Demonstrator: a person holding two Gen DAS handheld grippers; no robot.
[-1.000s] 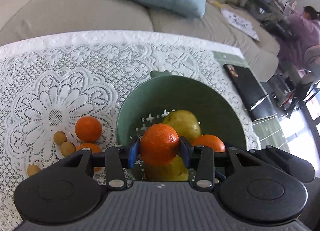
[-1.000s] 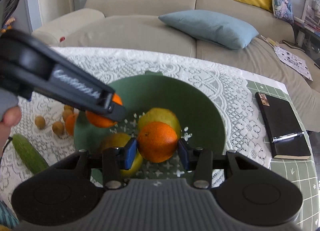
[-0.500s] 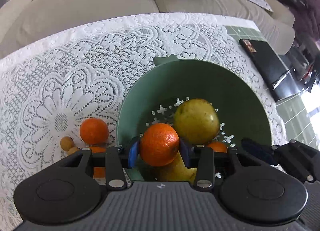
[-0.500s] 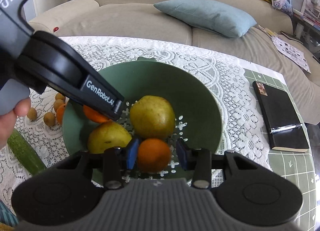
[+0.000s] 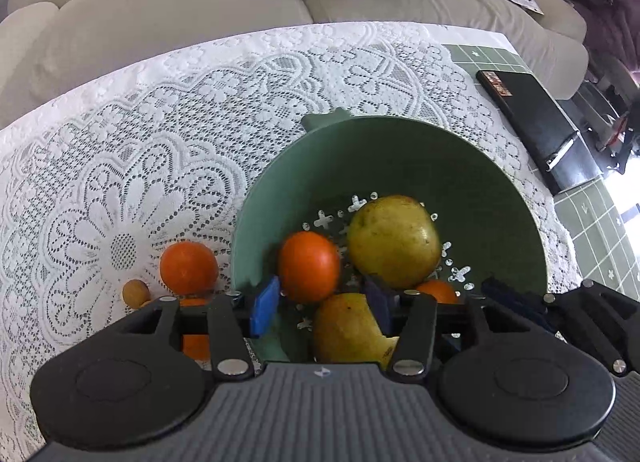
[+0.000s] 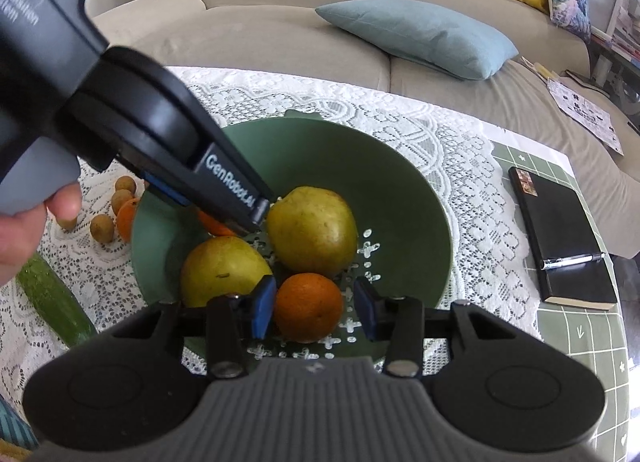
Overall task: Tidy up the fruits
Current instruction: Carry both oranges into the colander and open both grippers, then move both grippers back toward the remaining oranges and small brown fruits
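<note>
A beige sofa [image 6: 280,34] with one pale-blue cushion [image 6: 416,36] stands behind the bench [image 5: 120,190], which wears a white lace cloth; a green colander bowl [image 5: 420,158] sits mid-bench, holding two pears and two oranges; a black notebook [image 6: 560,230] with a pen lies near the bench's right edge. The left tongs [image 5: 320,304] have just been opening and are released around an orange [image 5: 309,266] resting low at the bowl's left wall, pads clear of it; the right tongs [image 6: 314,308] have just been opening too, their blue pads beside another orange [image 6: 309,307] on the bowl's floor, with a gap showing on the right. The upper pear [image 6: 312,230] and lower pear [image 6: 222,270] crowd between. Only the right view shows the cucumber [image 6: 52,298] and four small brown fruits [image 6: 102,227] beyond the bowl's left side; the left tongs' arm hides part of the bowl there.
</note>
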